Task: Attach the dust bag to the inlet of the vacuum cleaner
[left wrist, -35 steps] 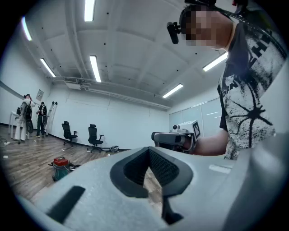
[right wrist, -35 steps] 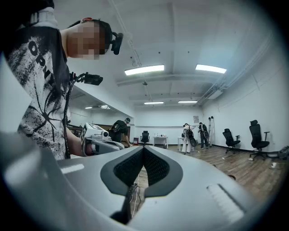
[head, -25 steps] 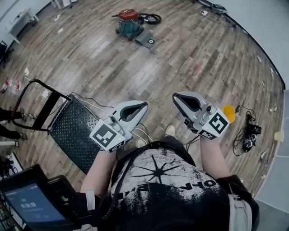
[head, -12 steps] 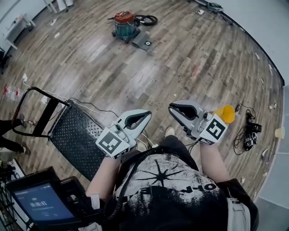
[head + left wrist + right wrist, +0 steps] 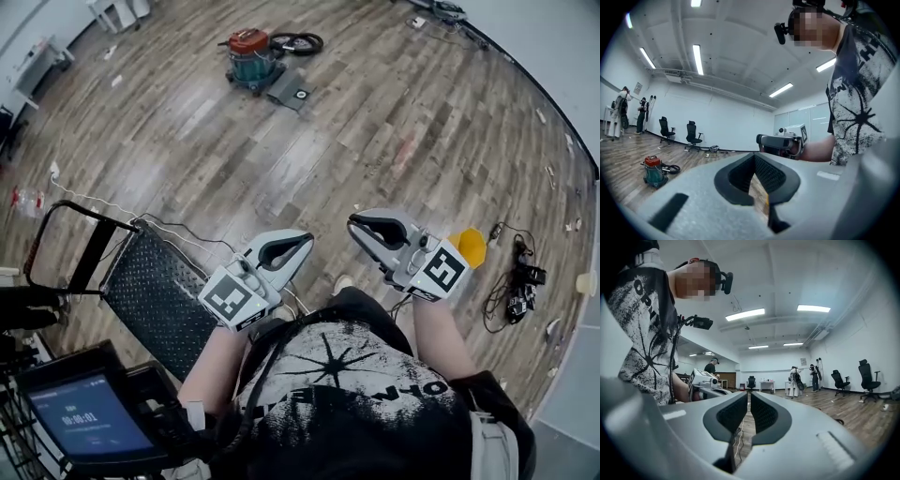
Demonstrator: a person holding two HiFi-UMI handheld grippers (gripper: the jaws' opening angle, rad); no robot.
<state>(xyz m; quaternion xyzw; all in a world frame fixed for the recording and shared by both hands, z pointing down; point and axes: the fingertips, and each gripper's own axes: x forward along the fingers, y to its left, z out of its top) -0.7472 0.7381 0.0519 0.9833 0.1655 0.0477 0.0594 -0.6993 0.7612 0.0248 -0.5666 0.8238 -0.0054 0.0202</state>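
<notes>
**Both tongs empty, vacuum cleaner well across the room**

I hold my left tongs [image 5: 302, 240] level in front of my chest. Seen along its own jaws, the ridged pads meet at the tips, so it is fully closed with nothing in it. My right tongs [image 5: 356, 223] is level too, just beside the left one. A thin slit shows between its pads, and only floor is visible through the gap, so it grips nothing either.

The vacuum cleaner [image 5: 248, 54], a green drum with a red top, stands on the wooden floor [image 5: 375, 112] well apart from me, near the top of the head view. Its black hose [image 5: 300, 42] lies coiled just beside it. The dust bag [image 5: 292, 92], a flat grey piece with a round opening, lies on the floor close against the vacuum cleaner, on the side nearer me. I cannot tell whether the two touch.

A black trolley [image 5: 155, 291] stands at my left, and a lit screen [image 5: 89, 417] sits below it. A tangle of black cables [image 5: 516, 281] lies on the floor at my right. An orange thing [image 5: 469, 246] shows behind my right tongs.
</notes>
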